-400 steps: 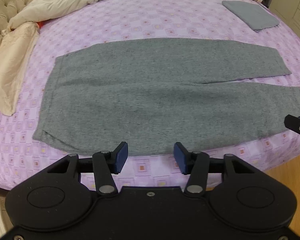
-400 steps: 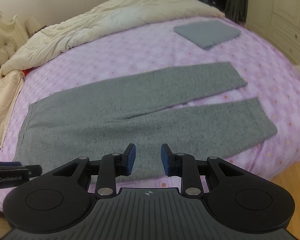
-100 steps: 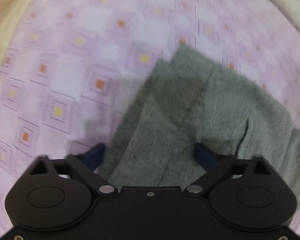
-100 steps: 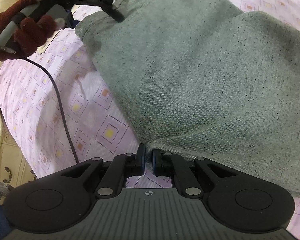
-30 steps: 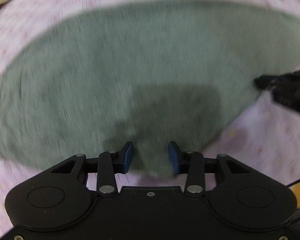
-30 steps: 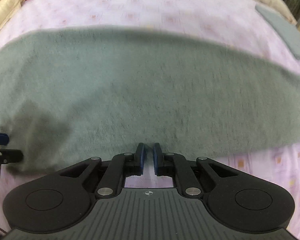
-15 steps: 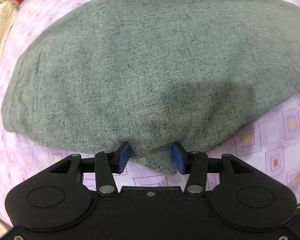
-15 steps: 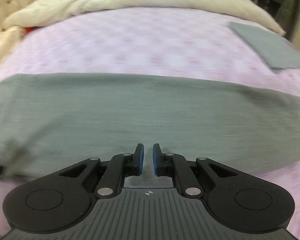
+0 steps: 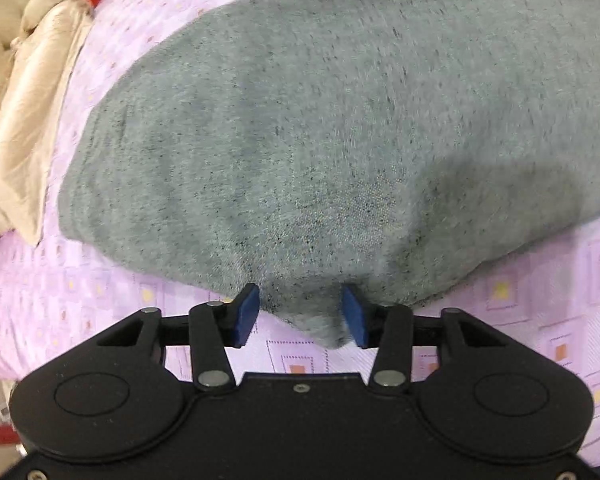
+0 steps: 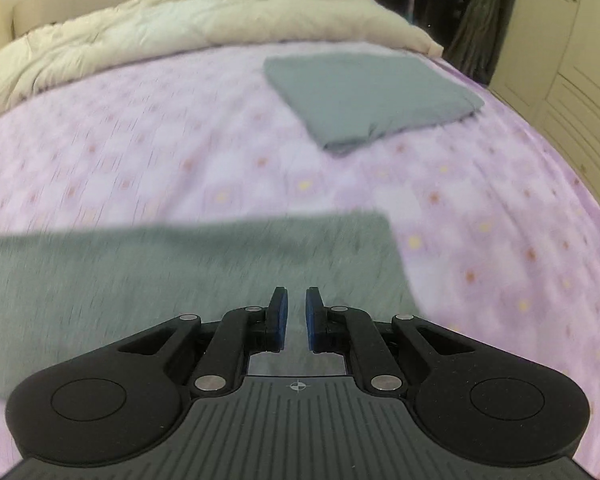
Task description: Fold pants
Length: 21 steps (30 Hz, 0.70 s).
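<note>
The grey pants (image 9: 340,120) lie on the purple patterned bed sheet (image 9: 100,288), folded lengthwise into one long band. My left gripper (image 9: 300,314) is open, its blue pads on either side of a bunched point of the near edge of the pants, at the waist end. In the right wrist view the pants (image 10: 180,264) run left from their cuff end. My right gripper (image 10: 295,312) hangs above that cuff end, jaws nearly closed with a narrow gap and nothing between them.
A folded blue-grey cloth (image 10: 368,96) lies at the far right of the bed. A cream duvet (image 10: 180,28) is heaped along the far side. A beige pillow (image 9: 24,140) lies left of the waist end. Cream cabinets (image 10: 572,60) stand to the right.
My right gripper has risen and swung right toward the cuff end, so the folded cloth now fills more of its view. My left gripper has stayed at the near edge, still open.
</note>
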Each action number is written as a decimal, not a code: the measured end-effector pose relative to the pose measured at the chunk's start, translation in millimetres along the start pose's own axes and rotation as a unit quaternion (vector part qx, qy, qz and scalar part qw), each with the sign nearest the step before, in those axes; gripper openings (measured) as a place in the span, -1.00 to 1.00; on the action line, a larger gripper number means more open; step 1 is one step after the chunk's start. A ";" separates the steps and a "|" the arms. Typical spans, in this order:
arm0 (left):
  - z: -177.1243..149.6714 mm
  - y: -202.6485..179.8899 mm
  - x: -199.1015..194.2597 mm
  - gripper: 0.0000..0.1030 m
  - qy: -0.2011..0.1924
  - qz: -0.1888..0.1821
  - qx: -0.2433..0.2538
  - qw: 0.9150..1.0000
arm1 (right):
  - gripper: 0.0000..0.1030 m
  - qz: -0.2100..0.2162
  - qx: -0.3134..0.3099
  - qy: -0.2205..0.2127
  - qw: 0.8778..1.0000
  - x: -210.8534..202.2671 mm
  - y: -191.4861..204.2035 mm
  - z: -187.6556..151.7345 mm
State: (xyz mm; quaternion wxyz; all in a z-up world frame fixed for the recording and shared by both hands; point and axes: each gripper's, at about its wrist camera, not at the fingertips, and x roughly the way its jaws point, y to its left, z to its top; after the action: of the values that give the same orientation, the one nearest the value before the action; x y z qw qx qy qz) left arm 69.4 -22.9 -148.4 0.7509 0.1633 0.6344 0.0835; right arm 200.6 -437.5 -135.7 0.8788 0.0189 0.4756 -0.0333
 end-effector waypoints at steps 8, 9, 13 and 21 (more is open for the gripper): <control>19.8 -53.0 -74.9 -0.01 -0.060 -0.049 -0.046 0.996 | -0.81 0.039 -0.029 0.000 0.999 47.6 2.8 34.2; 23.6 -64.5 -80.2 -0.01 -0.059 -0.055 -0.046 0.996 | -0.81 0.038 -0.033 0.009 0.999 57.7 4.2 36.2; 32.1 -96.9 -91.5 -0.01 -0.048 -0.079 -0.045 0.995 | -0.84 0.024 -0.029 0.036 0.999 86.7 -3.9 39.2; 35.8 -135.8 -77.2 -0.01 -0.012 -0.094 0.008 0.995 | -0.68 0.083 0.037 -0.019 0.996 39.8 -44.2 32.8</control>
State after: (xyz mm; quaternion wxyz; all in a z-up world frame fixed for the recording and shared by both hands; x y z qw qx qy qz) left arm 79.4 -180.2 -119.5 0.7617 0.1098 0.6385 0.0056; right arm 246.3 -485.3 -151.1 0.8860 0.0903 0.4543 0.0221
